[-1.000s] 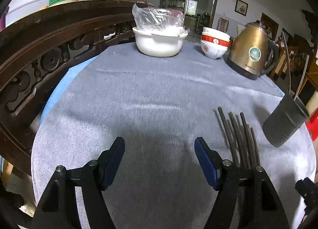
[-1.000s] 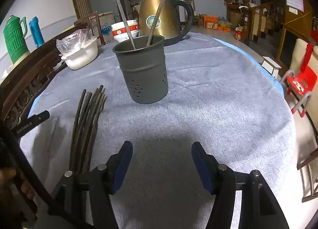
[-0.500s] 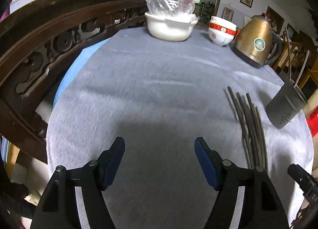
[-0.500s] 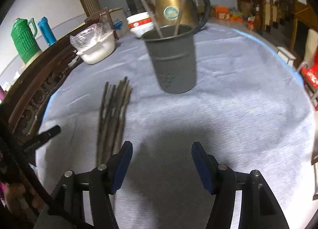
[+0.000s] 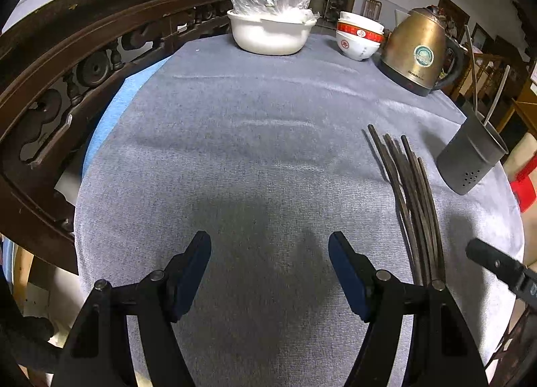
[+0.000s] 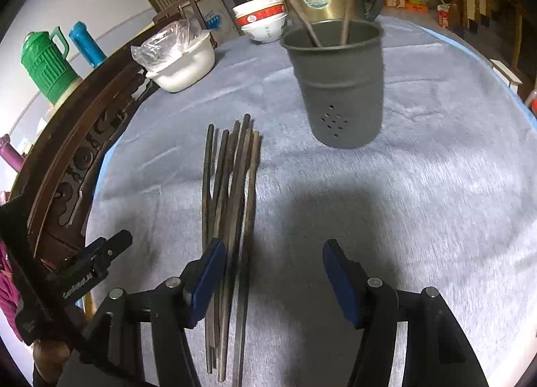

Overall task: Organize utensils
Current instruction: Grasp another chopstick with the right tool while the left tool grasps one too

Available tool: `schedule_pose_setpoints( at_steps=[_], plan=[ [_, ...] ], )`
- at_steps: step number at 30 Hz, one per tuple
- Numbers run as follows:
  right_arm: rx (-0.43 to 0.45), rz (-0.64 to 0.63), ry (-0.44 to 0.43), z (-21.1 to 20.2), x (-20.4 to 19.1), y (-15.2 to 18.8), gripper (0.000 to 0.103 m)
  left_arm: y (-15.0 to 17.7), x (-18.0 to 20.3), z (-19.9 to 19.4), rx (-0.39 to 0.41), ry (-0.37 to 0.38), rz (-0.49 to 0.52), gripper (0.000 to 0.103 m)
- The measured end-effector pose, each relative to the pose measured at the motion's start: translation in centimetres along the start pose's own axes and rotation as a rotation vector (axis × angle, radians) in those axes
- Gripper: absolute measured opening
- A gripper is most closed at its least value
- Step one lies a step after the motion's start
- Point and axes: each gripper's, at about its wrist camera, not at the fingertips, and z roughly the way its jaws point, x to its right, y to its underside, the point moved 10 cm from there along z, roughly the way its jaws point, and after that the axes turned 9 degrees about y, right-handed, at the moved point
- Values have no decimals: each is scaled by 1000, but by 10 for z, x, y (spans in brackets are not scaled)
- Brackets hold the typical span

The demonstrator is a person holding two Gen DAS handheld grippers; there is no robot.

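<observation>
A bundle of several dark chopsticks (image 6: 231, 192) lies flat on the grey tablecloth, also in the left wrist view (image 5: 407, 192). A grey perforated utensil holder (image 6: 339, 85) stands upright just beyond them with two chopsticks in it; it also shows at the right of the left wrist view (image 5: 471, 159). My right gripper (image 6: 270, 273) is open and empty, low over the near ends of the chopsticks, its left finger over the bundle. My left gripper (image 5: 268, 269) is open and empty over bare cloth, left of the bundle.
A brass kettle (image 5: 418, 51), stacked red-and-white bowls (image 5: 359, 40) and a white bowl with a plastic bag (image 5: 270, 30) stand at the table's far side. A carved wooden chair back (image 5: 60, 61) curves along the left edge. Green and blue flasks (image 6: 48, 61) stand behind it.
My right gripper has swung left and forward, so the chopsticks now lie under its left finger. My left gripper has pulled back slightly. Both stay open.
</observation>
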Motion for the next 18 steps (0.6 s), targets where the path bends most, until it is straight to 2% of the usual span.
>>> schedule_pose_setpoints(
  at_steps=[3,8,13,18],
  plan=[
    [-41,-23,0,8,-7,-6,37,1,0,0,-2,0,-1,73],
    [-98,-44,-16,23,-21,-11,36,1,-2,-2,0,2,-13,73],
    [-158,-54,23,39,-19,-5,22,1,-2,-1,-2,-2,-14,73],
    [-192,-63,7,43,-20,-3,18,0,1,3,-25,8,-12,73]
  ],
)
